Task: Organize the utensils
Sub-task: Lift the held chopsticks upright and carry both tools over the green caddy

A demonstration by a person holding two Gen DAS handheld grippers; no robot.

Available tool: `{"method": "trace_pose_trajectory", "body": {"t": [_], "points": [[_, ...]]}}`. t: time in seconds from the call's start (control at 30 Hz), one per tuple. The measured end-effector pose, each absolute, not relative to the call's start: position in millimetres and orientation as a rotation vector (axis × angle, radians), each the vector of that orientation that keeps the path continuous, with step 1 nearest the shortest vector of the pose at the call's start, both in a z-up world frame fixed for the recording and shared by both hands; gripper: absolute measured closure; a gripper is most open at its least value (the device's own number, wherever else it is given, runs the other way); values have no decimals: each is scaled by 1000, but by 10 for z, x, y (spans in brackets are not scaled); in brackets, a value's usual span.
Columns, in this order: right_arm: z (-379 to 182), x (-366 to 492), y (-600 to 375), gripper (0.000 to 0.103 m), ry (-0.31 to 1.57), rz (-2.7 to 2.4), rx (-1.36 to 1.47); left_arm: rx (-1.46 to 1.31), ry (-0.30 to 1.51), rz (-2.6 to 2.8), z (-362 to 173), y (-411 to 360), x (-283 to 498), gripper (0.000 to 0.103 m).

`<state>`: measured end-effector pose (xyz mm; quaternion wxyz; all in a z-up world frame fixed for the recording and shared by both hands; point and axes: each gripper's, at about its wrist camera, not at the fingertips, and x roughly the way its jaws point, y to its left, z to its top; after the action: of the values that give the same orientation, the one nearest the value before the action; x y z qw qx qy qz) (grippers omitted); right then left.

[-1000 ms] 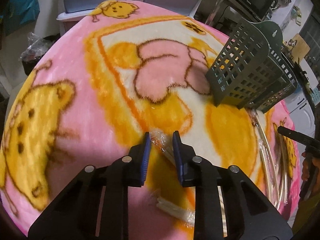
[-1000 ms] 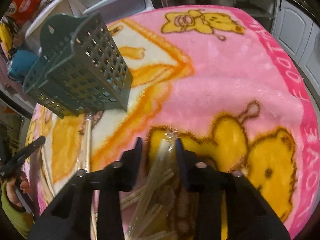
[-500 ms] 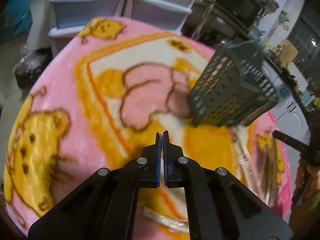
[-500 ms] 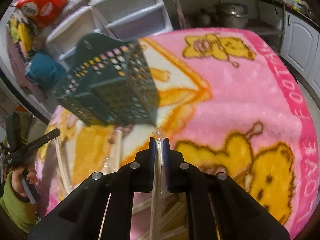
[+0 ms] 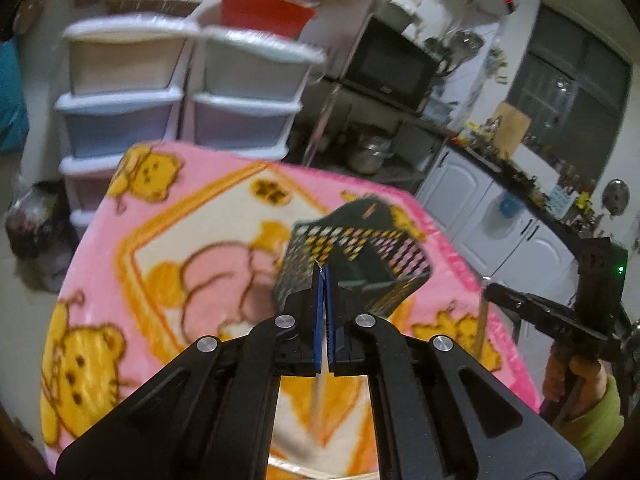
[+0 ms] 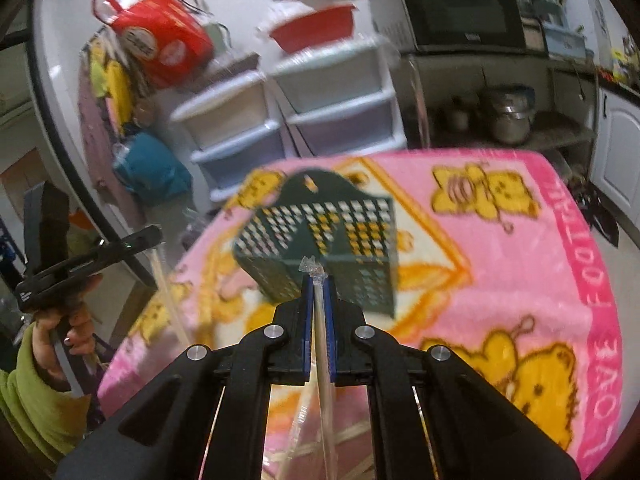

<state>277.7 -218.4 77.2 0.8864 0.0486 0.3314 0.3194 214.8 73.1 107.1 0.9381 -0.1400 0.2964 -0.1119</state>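
Observation:
A dark green perforated utensil basket (image 5: 356,256) stands on the pink bear blanket (image 5: 120,260); it also shows in the right wrist view (image 6: 320,248). My left gripper (image 5: 325,276) is shut on a plastic-wrapped chopstick pair (image 5: 320,392) that hangs down below the jaws, held above the blanket in front of the basket. My right gripper (image 6: 318,280) is shut on another wrapped chopstick pair (image 6: 324,380), its wrapper tip sticking out past the fingertips, also raised in front of the basket. Each gripper shows in the other's view with its chopsticks hanging down.
More wrapped chopsticks (image 6: 304,444) lie on the blanket below the right gripper. White plastic drawer units (image 5: 180,92) stand behind the table. A microwave (image 5: 388,68) and kitchen cabinets (image 5: 500,232) are at the back right.
Both grippers closed on wrapped chopstick pairs lying on the blanket and lifted them up; the views now look down on the basket from higher.

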Motion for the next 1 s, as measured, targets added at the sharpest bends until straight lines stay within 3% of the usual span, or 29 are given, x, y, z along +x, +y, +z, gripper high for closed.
{"method": "trace_pose_trajectory", "body": {"t": [0.43,1.0], "points": [[1502,2634,-2036,97,459,696,91,-271,488,-317,1705,522,2181,103],[1950,3041,-2059,97,307,582,75,-232,355,-302,2359,277,2614,103]]}}
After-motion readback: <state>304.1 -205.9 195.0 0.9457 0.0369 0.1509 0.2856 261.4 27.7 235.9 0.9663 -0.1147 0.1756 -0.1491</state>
